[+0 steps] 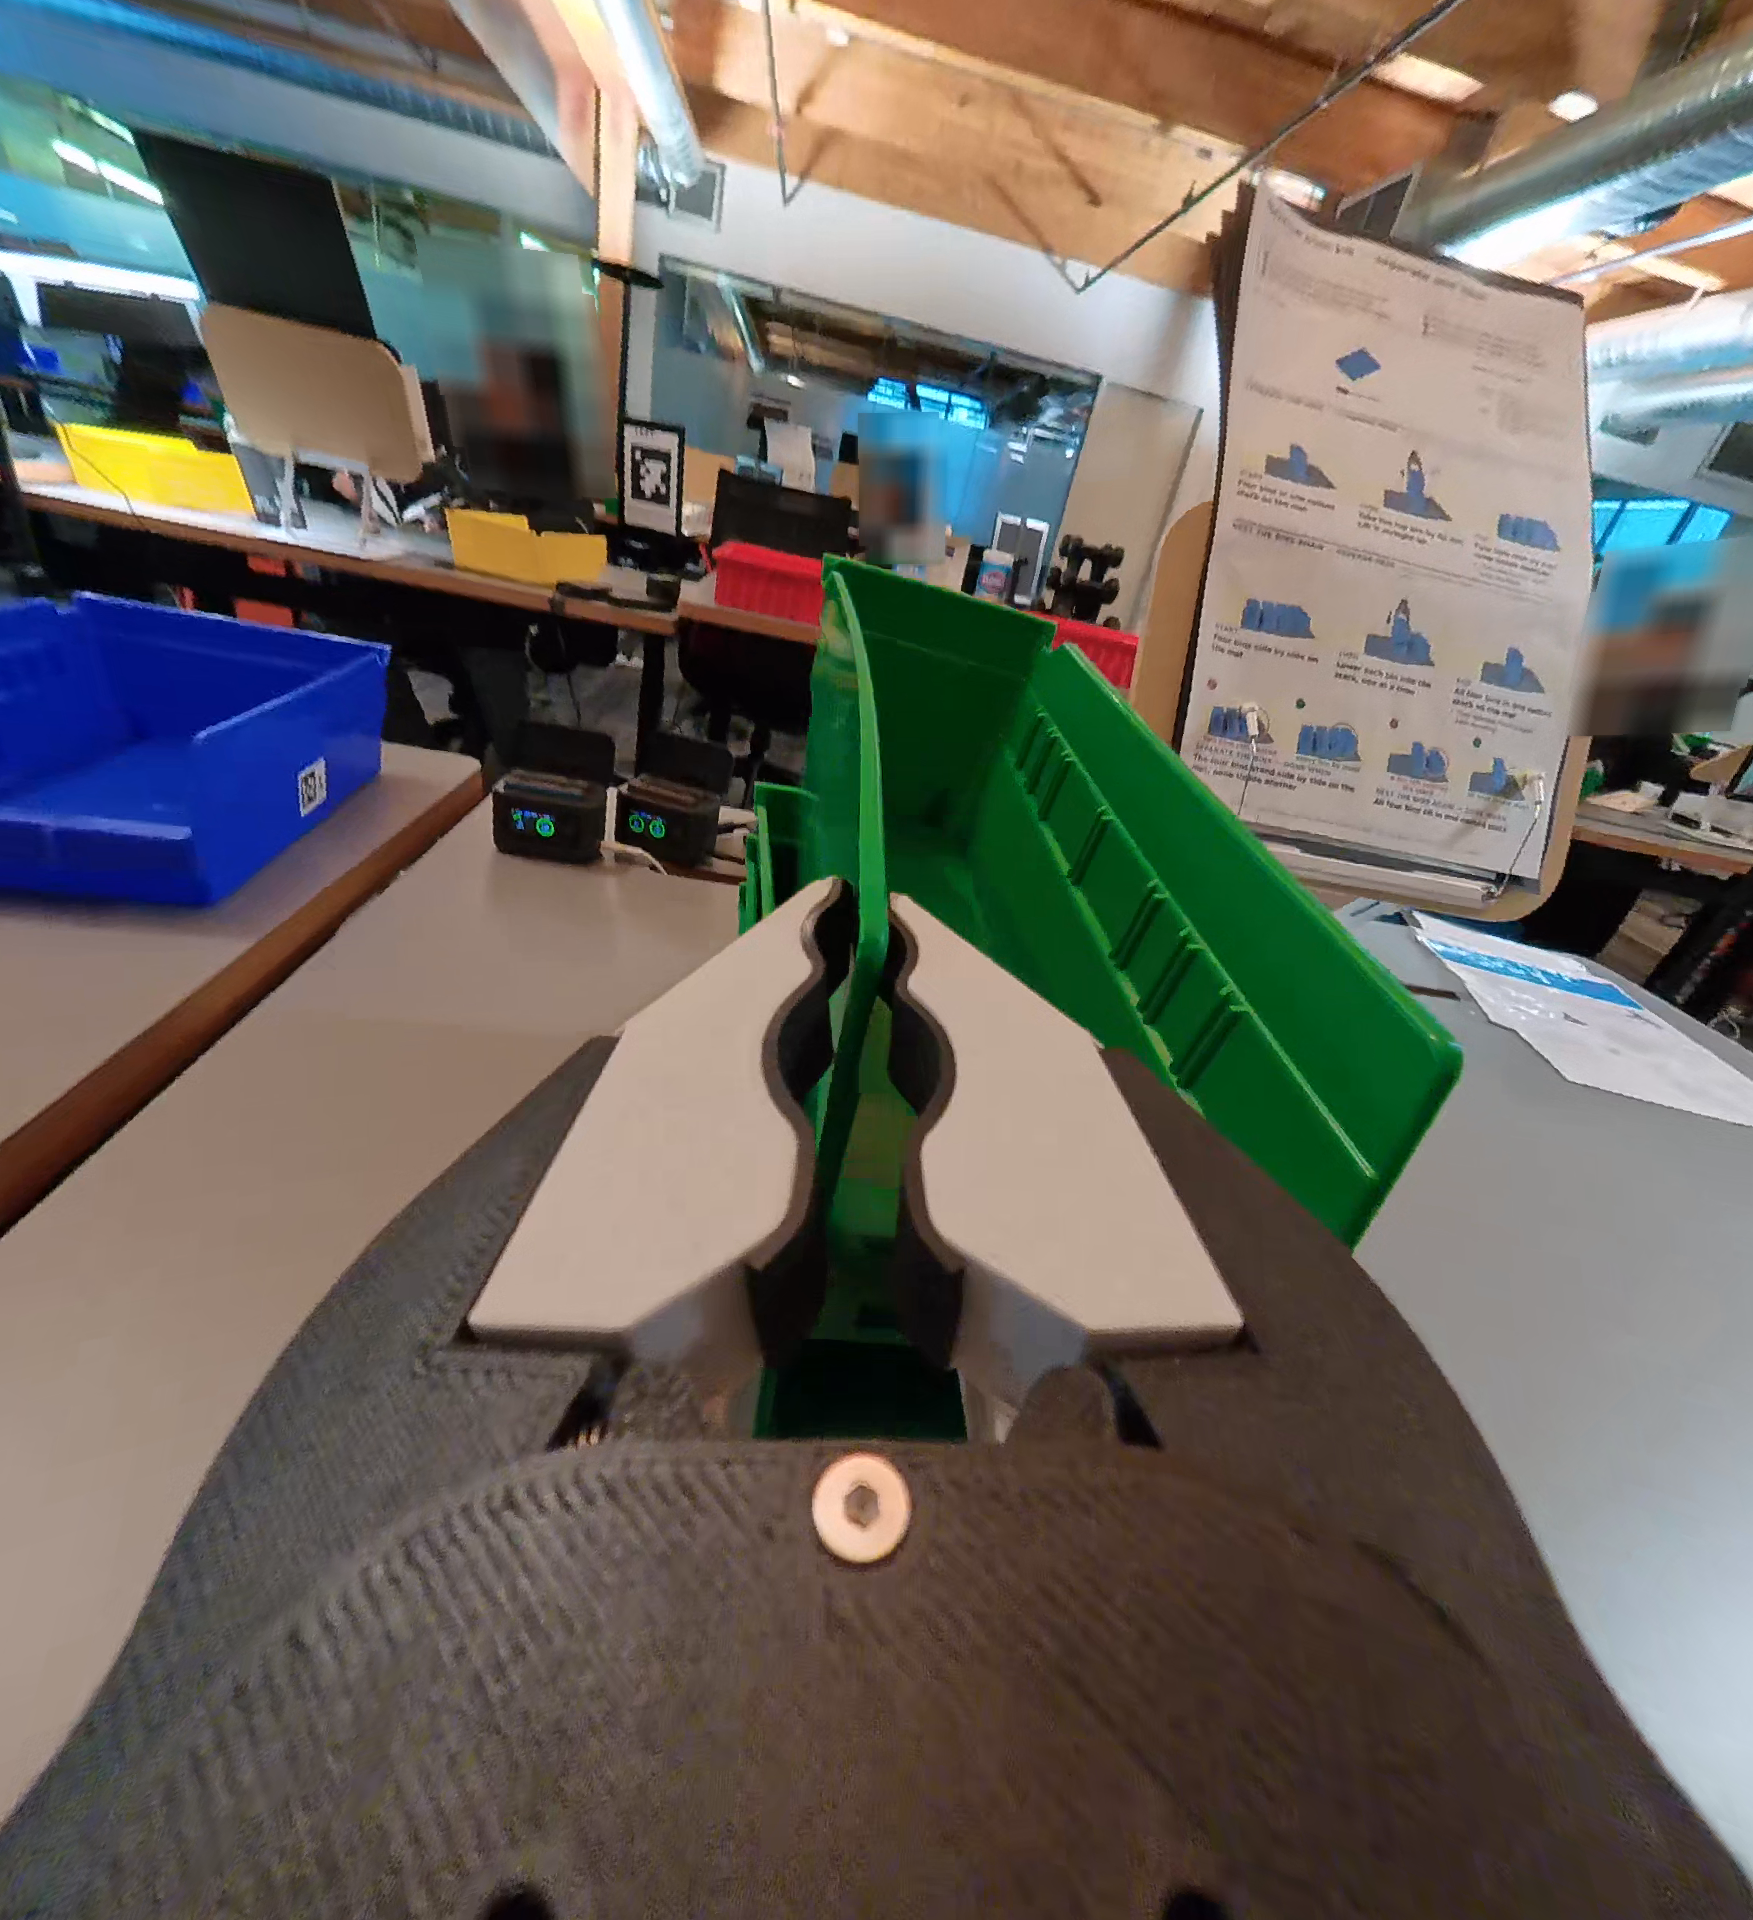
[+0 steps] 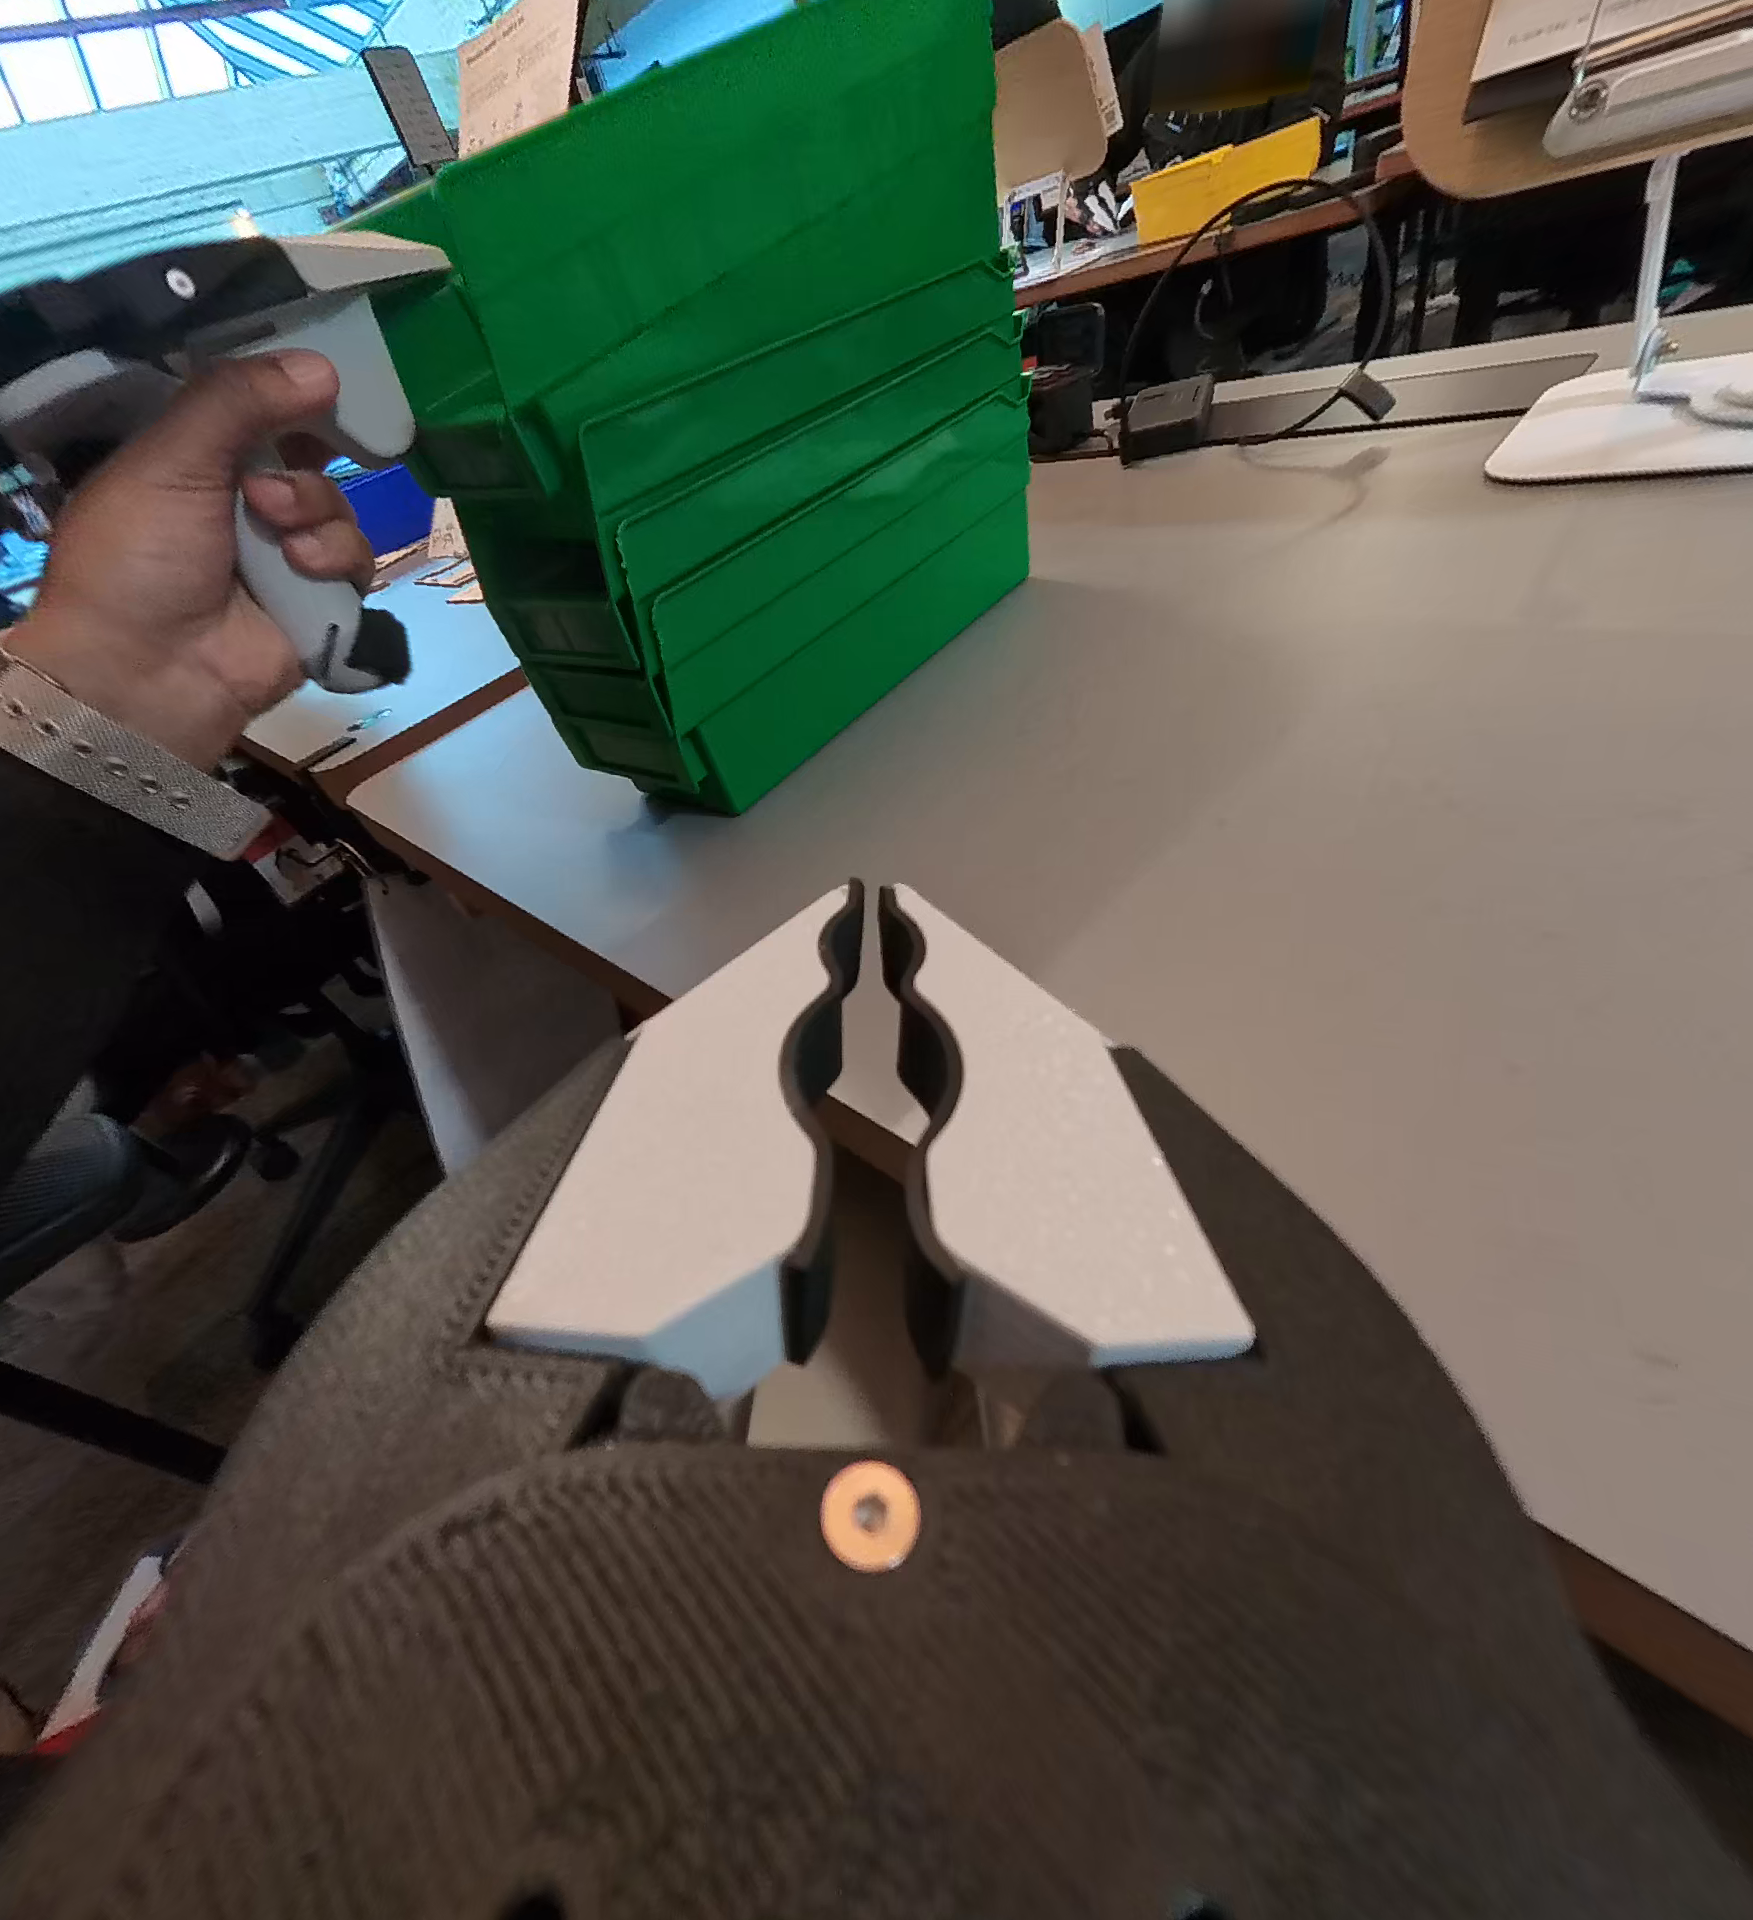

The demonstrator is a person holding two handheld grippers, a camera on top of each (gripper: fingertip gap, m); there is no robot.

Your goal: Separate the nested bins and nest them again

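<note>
My left gripper (image 1: 867, 914) is shut on the side wall of the top green bin (image 1: 1111, 883), which is tilted up out of the nested green stack; the lower bins' edge (image 1: 773, 852) shows just behind it. In the right wrist view the stack of several nested green bins (image 2: 830, 582) stands on the grey table (image 2: 1319, 831), its top bin (image 2: 716, 208) lifted at an angle by the left gripper (image 2: 415, 270), held by a hand. My right gripper (image 2: 870, 904) is shut with nothing between its pads, low over the table's near edge, well short of the stack.
A blue bin (image 1: 124, 727) sits on the neighbouring table at the left. Two small black devices (image 1: 602, 810) lie behind the stack. An instruction sheet on a stand (image 1: 1391, 582) is at the right, with papers (image 1: 1578, 1018) below it. A white stand base (image 2: 1661, 416) and cables (image 2: 1267, 395) lie at the back right.
</note>
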